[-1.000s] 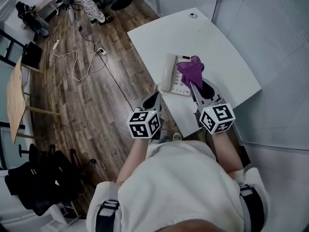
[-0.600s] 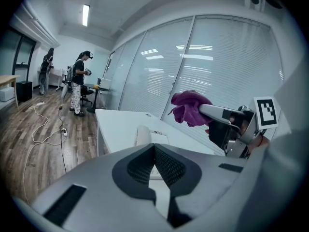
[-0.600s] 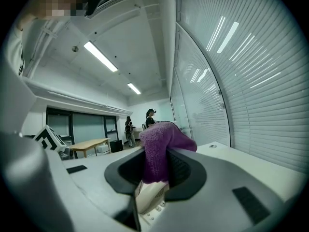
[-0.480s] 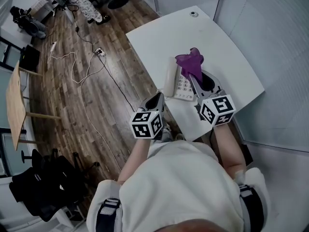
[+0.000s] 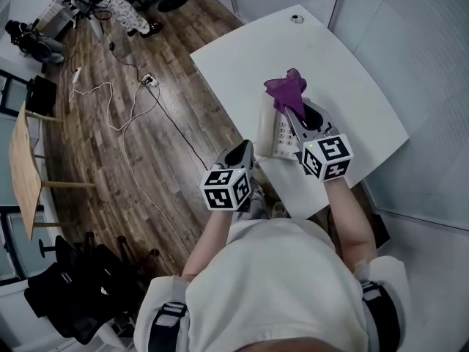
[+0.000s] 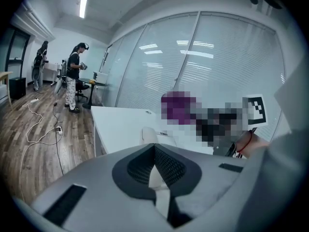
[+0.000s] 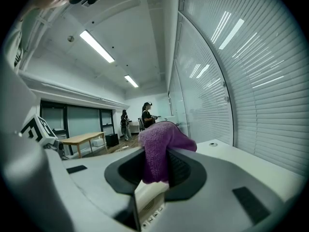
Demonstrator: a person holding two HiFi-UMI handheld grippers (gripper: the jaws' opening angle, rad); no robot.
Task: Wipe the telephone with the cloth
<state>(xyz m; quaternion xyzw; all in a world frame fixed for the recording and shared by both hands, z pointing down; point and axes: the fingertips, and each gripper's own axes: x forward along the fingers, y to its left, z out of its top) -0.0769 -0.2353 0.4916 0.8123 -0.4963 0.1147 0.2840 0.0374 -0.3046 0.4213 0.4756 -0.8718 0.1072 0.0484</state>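
A white desk telephone (image 5: 272, 127) lies near the front edge of the white table (image 5: 330, 64), its handset (image 5: 265, 117) on the left side. My right gripper (image 5: 292, 113) is shut on a purple cloth (image 5: 285, 89) and holds it over the phone's far end. In the right gripper view the cloth (image 7: 159, 151) bunches up between the jaws, with the phone's keys (image 7: 149, 207) below. My left gripper (image 5: 240, 155) is shut with nothing in it, just off the table's left front edge. The left gripper view shows the telephone (image 6: 153, 137) ahead beyond the closed jaws.
A round grommet (image 5: 297, 18) sits at the table's far end. Glass walls with blinds stand to the right. Cables and a power strip (image 5: 149, 79) lie on the wood floor at left, next to a wooden table (image 5: 22, 167). People stand in the far room.
The right gripper with the cloth has drawn back toward me over the phone. The left gripper has barely shifted. The head view has tilted slightly.
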